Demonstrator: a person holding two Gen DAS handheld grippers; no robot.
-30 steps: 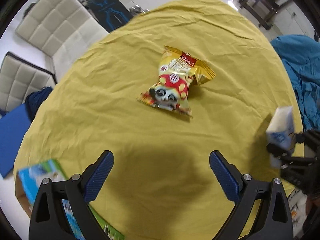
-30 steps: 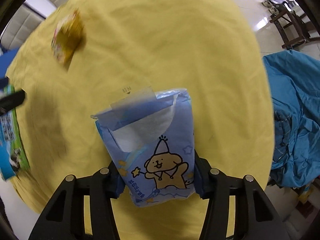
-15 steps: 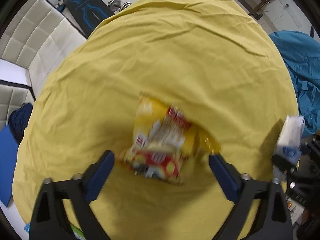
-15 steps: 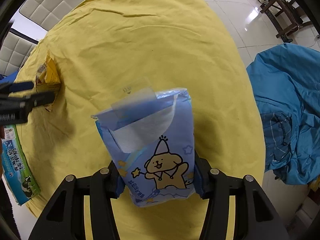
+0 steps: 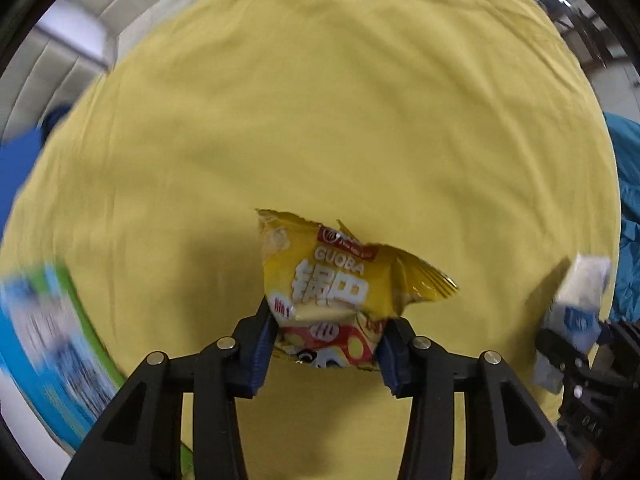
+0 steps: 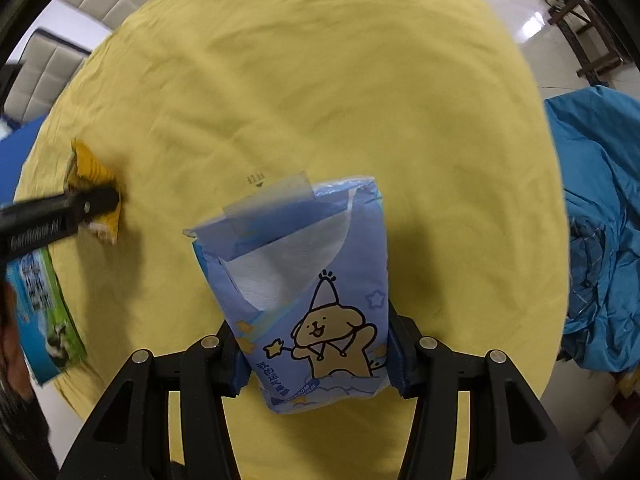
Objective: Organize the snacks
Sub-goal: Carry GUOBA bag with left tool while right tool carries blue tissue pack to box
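Left gripper jaws just closed on crinkled yellow foil snack bag, mid yellow-clothed table | right gripper clamps blue cartoon-dog tissue pack | progress: both grasped, neither placed | blue-green carton at left edge untouched

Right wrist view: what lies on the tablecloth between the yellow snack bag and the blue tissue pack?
Nothing: only bare yellow tablecloth separates the yellow crinkled snack bag from the blue cartoon-dog tissue pack, seen in the right wrist view.
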